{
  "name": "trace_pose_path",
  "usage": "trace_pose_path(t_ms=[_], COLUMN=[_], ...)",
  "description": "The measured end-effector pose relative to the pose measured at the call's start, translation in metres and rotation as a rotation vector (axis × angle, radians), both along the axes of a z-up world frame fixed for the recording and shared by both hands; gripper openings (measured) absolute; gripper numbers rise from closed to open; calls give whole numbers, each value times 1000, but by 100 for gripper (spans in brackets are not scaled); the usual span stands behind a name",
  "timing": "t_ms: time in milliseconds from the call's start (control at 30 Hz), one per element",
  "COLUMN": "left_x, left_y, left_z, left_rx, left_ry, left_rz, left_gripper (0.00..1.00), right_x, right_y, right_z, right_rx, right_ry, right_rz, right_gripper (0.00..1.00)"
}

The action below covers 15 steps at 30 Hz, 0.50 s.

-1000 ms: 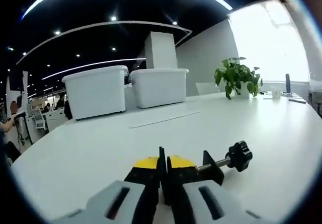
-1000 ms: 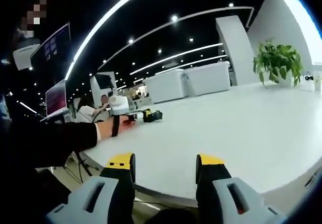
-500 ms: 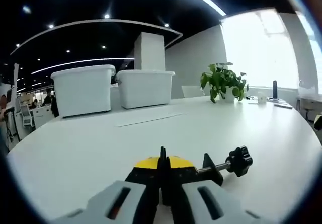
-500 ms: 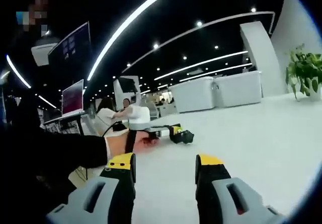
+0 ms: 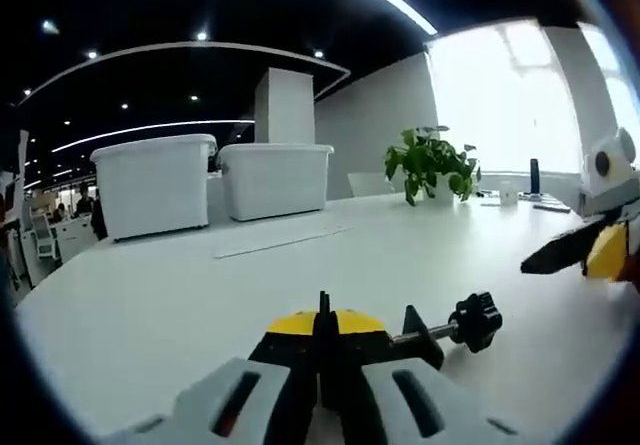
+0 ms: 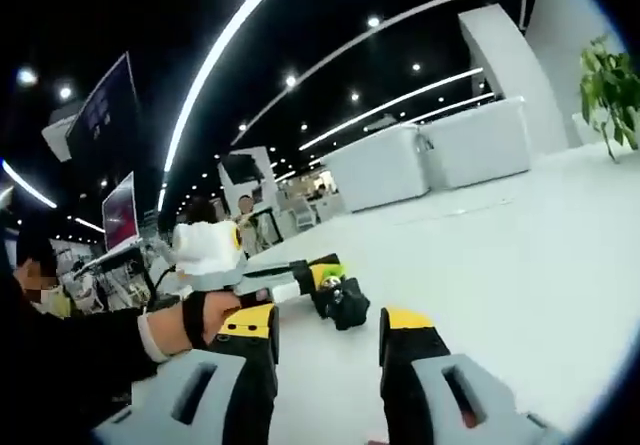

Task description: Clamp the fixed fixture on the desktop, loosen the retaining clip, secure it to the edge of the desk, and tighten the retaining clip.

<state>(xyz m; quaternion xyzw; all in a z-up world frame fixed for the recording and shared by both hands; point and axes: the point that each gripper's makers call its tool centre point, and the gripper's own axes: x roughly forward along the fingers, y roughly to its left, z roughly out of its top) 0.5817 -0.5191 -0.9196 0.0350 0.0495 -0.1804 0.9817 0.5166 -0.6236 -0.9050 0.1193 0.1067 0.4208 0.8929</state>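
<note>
While the left gripper (image 5: 322, 350) lies low over the white desk (image 5: 180, 295), these points hold:

Left gripper pose: jaws pressed together on the black clamp fixture (image 5: 420, 333), level with the desktop and pointing toward the far bins; in the right gripper view it (image 6: 318, 285) reaches in from the left, carried by a hand (image 6: 205, 315) with a dark wrist strap and dark sleeve.

Right gripper pose: the right gripper (image 6: 325, 337) has its yellow-tipped jaws parted with nothing between them, aimed at the fixture; in the left gripper view its yellow and black tip (image 5: 585, 250) enters from the right edge, above the desk.

Fixture look: black C-shaped body, a silver threaded screw running out to a black lobed knob (image 5: 476, 321).

Fixture place: on the desktop, at the left gripper's tips, knob sticking out to the right.

Background: two white storage bins (image 5: 215, 180) and a potted plant (image 5: 428, 160) at the far side of the desk.
</note>
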Motion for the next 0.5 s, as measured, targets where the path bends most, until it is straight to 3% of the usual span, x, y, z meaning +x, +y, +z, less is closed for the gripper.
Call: trace_pose_path(t_ms=[200,433,500], left_x=[-3,-4,-4], left_y=[0,-1,-1], left_z=[1,1,1], left_rx=[-8,-16,-18], left_ry=[3,9,8], left_rz=[-4,-6,-6], left_gripper=[4,4,4], right_x=[17,39,37], right_y=[17,28,31], right_z=[-13,-22,-25], right_rx=[49,65,87], right_ry=[94,182,250], right_rz=[14,9,25], right_gripper=[41,28,27])
